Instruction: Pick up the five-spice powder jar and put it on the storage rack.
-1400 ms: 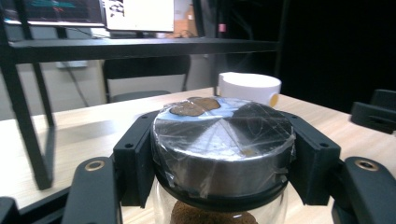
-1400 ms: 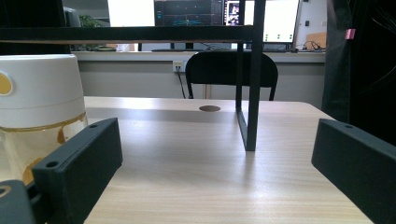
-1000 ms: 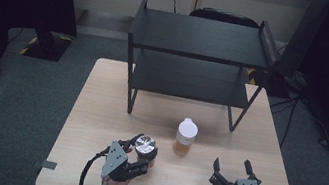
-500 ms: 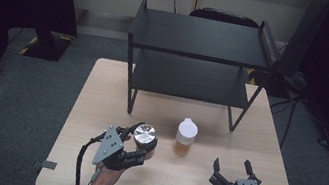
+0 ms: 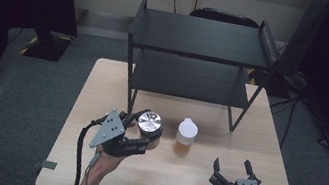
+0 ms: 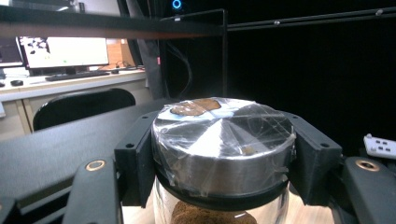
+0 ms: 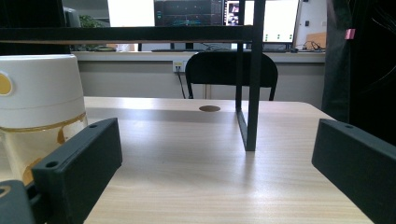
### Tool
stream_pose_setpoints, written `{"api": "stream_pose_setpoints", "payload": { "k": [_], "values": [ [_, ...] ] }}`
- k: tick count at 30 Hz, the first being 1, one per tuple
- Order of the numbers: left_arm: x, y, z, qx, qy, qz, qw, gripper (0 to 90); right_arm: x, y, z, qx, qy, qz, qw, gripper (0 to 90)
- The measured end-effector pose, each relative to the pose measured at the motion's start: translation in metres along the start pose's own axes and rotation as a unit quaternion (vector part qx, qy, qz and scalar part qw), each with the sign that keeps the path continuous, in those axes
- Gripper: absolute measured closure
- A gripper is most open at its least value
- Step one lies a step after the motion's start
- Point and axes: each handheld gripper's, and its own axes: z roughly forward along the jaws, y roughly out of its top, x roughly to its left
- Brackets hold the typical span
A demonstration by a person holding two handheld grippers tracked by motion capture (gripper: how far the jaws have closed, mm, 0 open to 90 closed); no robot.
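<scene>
Silver-lidded jar (image 5: 149, 126) now higher, nearer shelf (image 5: 199, 53)

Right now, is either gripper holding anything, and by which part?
The left gripper clamps the jar just under its silver lid. The right gripper is open, holding nothing.

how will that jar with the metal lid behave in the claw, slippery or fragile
The jar looks like clear glass, so likely stiff and breakable if dropped. Its lid is smooth metal under wrinkled film, so the left claw may slip on it. Brown contents show inside, so it is probably fairly heavy for its size.
</scene>
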Motion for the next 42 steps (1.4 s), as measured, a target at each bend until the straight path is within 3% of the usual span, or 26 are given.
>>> {"api": "stream_pose_setpoints", "payload": {
  "k": [3, 10, 15, 20, 21, 23, 24, 27, 28, 29, 31, 33, 34, 35, 37, 42],
  "values": [
    [0.006, 0.02, 0.005, 0.0, -0.002, 0.01, 0.9999, 35.2, 0.0, 0.0, 0.0, 0.0, 0.0, 0.0, 1.0, 0.2],
    [0.013, 0.047, 0.012, -0.002, 0.005, 0.024, 0.9997, 35.2, -0.001, 0.0, 0.0, 0.0, 0.001, 0.0, 1.0, 0.2],
    [0.019, 0.061, 0.019, -0.011, 0.015, 0.015, 0.9997, 35.2, -0.001, 0.0, 0.0, 0.0, 0.001, 0.0, 1.0, 0.2],
    [0.026, 0.097, 0.034, -0.021, 0.048, -0.009, 0.9986, 35.2, 0.0, 0.0, 0.0, 0.0, 0.001, 0.0, 1.0, 0.2],
    [0.026, 0.097, 0.034, -0.021, 0.048, -0.009, 0.9986, 35.2, 0.0, 0.0, 0.0, 0.0, 0.001, 0.0, 1.0, 0.2],
    [0.022, 0.117, 0.044, -0.024, 0.08, -0.021, 0.9963, 35.2, 0.0, 0.0, 0.0, 0.001, 0.001, 0.0, 1.0, 0.2],
    [0.022, 0.117, 0.044, -0.024, 0.08, -0.021, 0.9963, 35.2, 0.0, 0.0, 0.0, 0.001, 0.001, 0.0, 1.0, 0.2],
    [0.017, 0.138, 0.056, -0.021, 0.108, -0.005, 0.9939, 35.2, 0.0, 0.0, 0.0, 0.001, 0.0, 0.0, 1.0, 0.2],
    [0.017, 0.15, 0.066, -0.021, 0.126, -0.006, 0.9918, 35.2, 0.0, 0.0, 0.0, 0.001, 0.0, 0.0, 1.0, 0.2],
    [0.017, 0.15, 0.066, -0.021, 0.126, -0.006, 0.9918, 35.2, 0.0, 0.0, 0.0, 0.001, 0.0, 0.0, 1.0, 0.2],
    [0.022, 0.165, 0.08, -0.019, 0.143, -0.012, 0.9895, 35.2, 0.0, 0.0, 0.0, 0.001, 0.0, 0.0, 1.0, 0.2],
    [0.025, 0.169, 0.085, -0.017, 0.147, -0.016, 0.9889, 35.2, 0.0, 0.0, 0.0, 0.001, 0.0, 0.0, 1.0, 0.2],
    [0.027, 0.173, 0.098, -0.011, 0.164, -0.008, 0.9864, 35.2, 0.0, 0.0, 0.0, 0.001, 0.001, 0.0, 1.0, 0.2],
    [0.027, 0.173, 0.098, -0.011, 0.164, -0.008, 0.9864, 35.2, -0.001, 0.001, 0.0, 0.002, 0.002, -0.001, 1.0, 0.2],
    [0.033, 0.176, 0.116, -0.005, 0.184, -0.002, 0.983, 35.2, -0.001, 0.0, 0.0, 0.001, 0.002, 0.0, 1.0, 0.2],
    [0.044, 0.177, 0.14, 0.004, 0.199, -0.005, 0.98, 35.2, -0.001, 0.0, 0.0, 0.001, 0.004, 0.0, 1.0, 0.2]
  ]
}}
